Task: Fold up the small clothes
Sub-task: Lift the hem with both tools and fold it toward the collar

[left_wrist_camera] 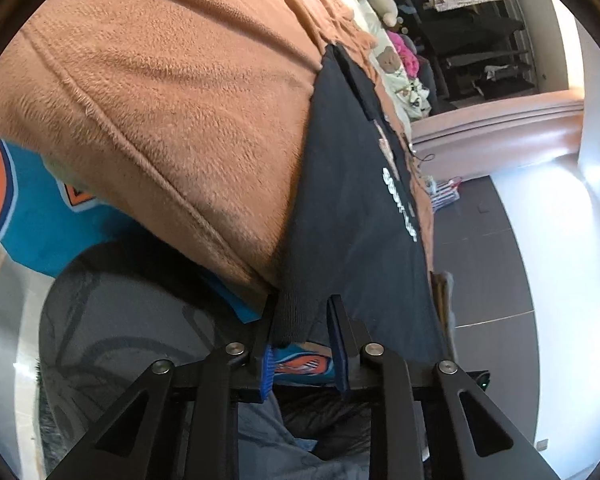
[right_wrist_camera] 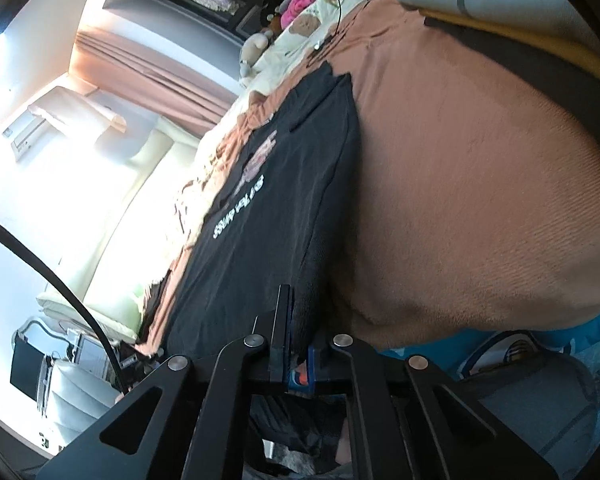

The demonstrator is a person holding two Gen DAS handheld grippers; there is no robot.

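Nearest in the left wrist view, the left gripper (left_wrist_camera: 300, 320) has its two blue-padded fingers (left_wrist_camera: 337, 344) standing a little apart with the ribbed hem of one black T-shirt (left_wrist_camera: 352, 216) hanging down between them; whether the pads actually press on the cloth cannot be told. In the right wrist view the right gripper (right_wrist_camera: 296, 320) has its jaws pressed together, pinching the near edge of the same shirt (right_wrist_camera: 276, 232). No earlier picture is on hand for either.

The shirt lies flat along the edge of one orange-brown blanket (left_wrist_camera: 160, 100) that covers a bed; its white lettering (left_wrist_camera: 400, 204) and a pale print face up. The two grippers hold it at the near hem, one at each side.

Below the bed's edge shows one blue rug (left_wrist_camera: 32, 216) with orange and white shapes. Farther along the bed lie a cream quilt (right_wrist_camera: 300, 28) with bear pictures, something pink (right_wrist_camera: 298, 4) and a pale soft toy (left_wrist_camera: 380, 0). Beyond stand dark shelves (left_wrist_camera: 476, 48), a pinkish curtain (right_wrist_camera: 152, 76), white walls, a grey tiled floor (left_wrist_camera: 484, 248) and a bright window
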